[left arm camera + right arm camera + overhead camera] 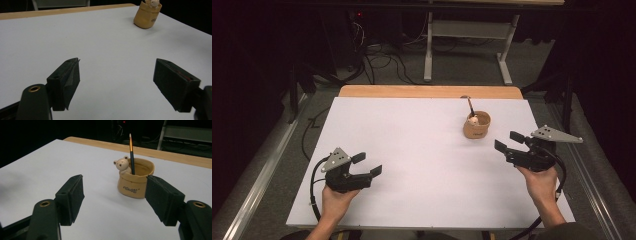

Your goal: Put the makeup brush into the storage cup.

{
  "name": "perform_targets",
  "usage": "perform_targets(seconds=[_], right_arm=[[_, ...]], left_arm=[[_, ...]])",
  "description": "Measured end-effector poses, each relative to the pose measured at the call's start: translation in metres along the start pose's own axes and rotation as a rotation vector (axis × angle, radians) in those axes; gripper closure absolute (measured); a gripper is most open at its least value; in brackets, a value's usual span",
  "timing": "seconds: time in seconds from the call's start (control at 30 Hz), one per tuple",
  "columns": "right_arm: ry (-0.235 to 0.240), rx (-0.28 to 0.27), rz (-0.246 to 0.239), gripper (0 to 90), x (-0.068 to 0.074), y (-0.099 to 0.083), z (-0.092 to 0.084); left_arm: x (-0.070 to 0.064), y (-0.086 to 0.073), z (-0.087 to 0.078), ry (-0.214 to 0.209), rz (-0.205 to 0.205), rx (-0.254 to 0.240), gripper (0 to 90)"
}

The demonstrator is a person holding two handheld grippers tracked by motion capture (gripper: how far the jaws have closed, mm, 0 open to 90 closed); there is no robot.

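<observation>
The right gripper (511, 141) is held just above the table, its black jaws spread wide with nothing between them, and it points at the tan ceramic pen pot with a small bear figure on its rim (135, 179). The pot stands upright on the far right part of the white table top (422, 150), just beyond and to the left of the jaws. A dark pencil with an orange band near its tip (131, 152) leans inside it, behind the bear.

The main risk, as I judge it, is a knock. One jaw already sits close beside the pot's right wall in the right gripper view, so a push forward off line could shove or tip the pot and spill the pencil. A grab at the thin pencil could slip, or drag the light pot along with it. The bear on the near rim also leaves less room for a jaw on that side.

The left gripper (366, 164) rests near the left front of the table, jaws likewise apart and empty, well apart from the pot.

Room is generous: the white surface between the grippers is bare. The table's right edge lies close to the right hand (542, 185), and the bare wooden strip (427, 91) marks the far edge behind the pot.
</observation>
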State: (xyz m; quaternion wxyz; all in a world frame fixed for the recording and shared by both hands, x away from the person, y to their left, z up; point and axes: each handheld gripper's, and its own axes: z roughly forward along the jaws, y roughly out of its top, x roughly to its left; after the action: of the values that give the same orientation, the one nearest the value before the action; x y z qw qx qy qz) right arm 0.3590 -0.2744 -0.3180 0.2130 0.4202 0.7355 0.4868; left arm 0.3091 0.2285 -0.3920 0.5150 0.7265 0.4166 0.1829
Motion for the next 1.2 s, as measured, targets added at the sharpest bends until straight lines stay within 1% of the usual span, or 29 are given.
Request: perform_targets(seconds=[0.33, 0.7, 0.73, 0.8, 1.2], right_arm=[[0.023, -0.01, 0.0, 33.2, 0.007, -0.005, -0.004], [0.035, -0.022, 0.006, 33.3, 0.012, -0.011, -0.006], [0.036, -0.023, -0.001, 33.3, 0.012, -0.011, -0.006], [0.04, -0.024, 0.005, 33.3, 0.014, -0.012, -0.006], [0.063, -0.026, -0.001, 33.3, 0.022, -0.021, -0.004]], left_arm=[[0.0, 0.0, 0.0, -0.001, 0.0, 0.0, 21.8], [0.0, 0.0, 0.0, -0.002, -0.002, 0.0, 21.8], [0.0, 0.0, 0.0, -0.002, -0.001, 0.0, 21.8], [0.0, 0.0, 0.0, -0.002, -0.001, 0.002, 21.8], [0.0, 0.0, 0.0, -0.002, 0.0, 0.0, 21.8]])
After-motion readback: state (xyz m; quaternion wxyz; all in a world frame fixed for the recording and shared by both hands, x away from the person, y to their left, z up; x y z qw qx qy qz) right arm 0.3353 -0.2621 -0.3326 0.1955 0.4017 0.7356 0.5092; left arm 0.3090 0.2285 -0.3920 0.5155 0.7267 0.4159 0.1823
